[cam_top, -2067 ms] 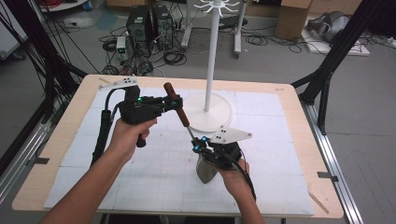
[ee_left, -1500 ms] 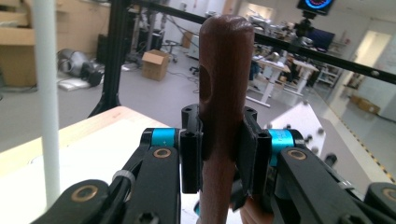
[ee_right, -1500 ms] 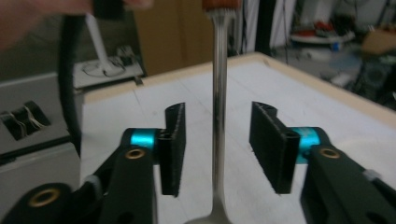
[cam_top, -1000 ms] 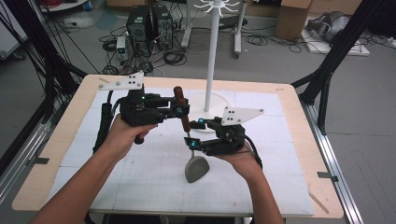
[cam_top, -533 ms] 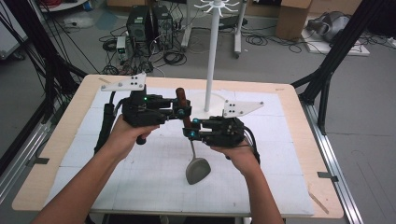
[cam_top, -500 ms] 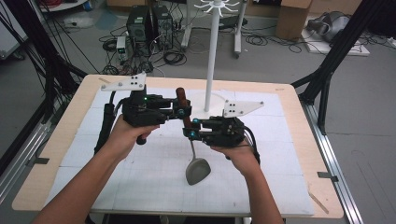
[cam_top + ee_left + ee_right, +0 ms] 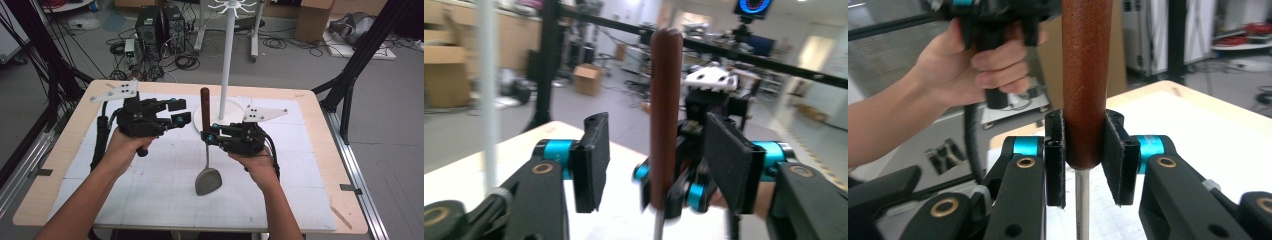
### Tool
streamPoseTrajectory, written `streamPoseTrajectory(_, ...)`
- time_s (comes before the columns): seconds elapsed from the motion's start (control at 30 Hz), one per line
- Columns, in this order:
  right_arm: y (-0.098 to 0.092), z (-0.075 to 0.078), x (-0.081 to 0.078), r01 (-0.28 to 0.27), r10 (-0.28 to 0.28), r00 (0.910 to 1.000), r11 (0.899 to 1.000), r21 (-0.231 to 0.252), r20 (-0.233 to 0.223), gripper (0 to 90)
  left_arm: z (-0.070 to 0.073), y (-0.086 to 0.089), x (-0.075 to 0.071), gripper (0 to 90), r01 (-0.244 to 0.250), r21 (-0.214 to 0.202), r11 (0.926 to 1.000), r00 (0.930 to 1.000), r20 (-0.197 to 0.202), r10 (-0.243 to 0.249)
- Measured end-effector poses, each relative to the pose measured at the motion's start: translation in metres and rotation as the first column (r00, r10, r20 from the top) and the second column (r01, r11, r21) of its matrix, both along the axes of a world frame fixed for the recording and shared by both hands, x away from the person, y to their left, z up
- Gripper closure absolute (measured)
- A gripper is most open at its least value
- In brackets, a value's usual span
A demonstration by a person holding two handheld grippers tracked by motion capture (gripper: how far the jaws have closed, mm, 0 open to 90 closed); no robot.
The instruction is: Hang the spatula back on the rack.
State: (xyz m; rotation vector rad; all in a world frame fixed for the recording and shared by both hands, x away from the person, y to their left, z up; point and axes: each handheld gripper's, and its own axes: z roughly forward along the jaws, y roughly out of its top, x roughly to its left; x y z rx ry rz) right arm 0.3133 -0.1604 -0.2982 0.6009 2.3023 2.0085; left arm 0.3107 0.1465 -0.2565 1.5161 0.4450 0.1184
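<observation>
The spatula [image 7: 206,150] hangs upright above the table's white mat [image 7: 150,190], its brown handle pinched low by the right gripper [image 7: 209,137] — it may tilt or slip — while the left gripper [image 7: 181,112] stands open beside.

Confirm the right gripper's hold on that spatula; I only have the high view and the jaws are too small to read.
Observer: The right gripper is shut on the brown handle at its lower end, clamped from both sides.
Operator: Now report the left gripper's jaws.
Observer: The left gripper is open; the handle stands upright beyond its jaws, touching neither.
Operator: Check below the grip.
Observer: The metal shaft leaves the handle just under the jaws.
</observation>
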Motion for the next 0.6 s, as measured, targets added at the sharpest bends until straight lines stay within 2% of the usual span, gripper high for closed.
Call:
streamPoseTrajectory(0.1,-0.003,0.0,0.001,0.048,-0.048,0.9989,0.999,-0.005,0.002,73.8,-0.013,0.017,-0.009,41.7,-0.073,0.025,0.997,0.9967,0.038,0.072)
streamPoseTrajectory(0.23,-0.005,0.001,0.003,0.127,-0.127,0.9919,0.992,-0.007,-0.001,73.8,-0.035,0.039,-0.019,39.8,-0.167,0.044,0.985,0.9847,0.059,0.164)
streamPoseTrajectory(0.37,-0.004,0.004,0.007,0.19,-0.19,0.9818,0.982,-0.022,0.007,73.7,-0.054,0.057,-0.025,36.1,-0.189,0.056,0.9804,0.9818,0.034,0.187)
streamPoseTrajectory(0.43,-0.003,0.007,0.009,0.209,-0.209,0.9778,0.977,-0.03,0.011,73.8,-0.062,0.064,-0.027,30.7,-0.205,0.071,0.9762,0.9787,0.022,0.204)
streamPoseTrajectory(0.5,-0.002,0.012,0.013,0.228,-0.228,0.9736,0.973,-0.032,0.014,73.8,-0.07,0.07,-0.029,21.3,-0.232,0.112,0.9662,0.9726,0.016,0.232)
streamPoseTrajectory(0.53,-0.001,0.014,0.014,0.236,-0.236,0.9717,0.971,-0.034,0.015,73.7,-0.074,0.073,-0.031,18.7,-0.235,0.125,0.964,0.972,0.02,0.234)
streamPoseTrajectory(0.6,-0.001,0.019,0.018,0.247,-0.246,0.9689,0.968,-0.035,0.022,73.7,-0.082,0.08,-0.034,18.7,-0.243,0.113,0.9633,0.9698,0.014,0.243)
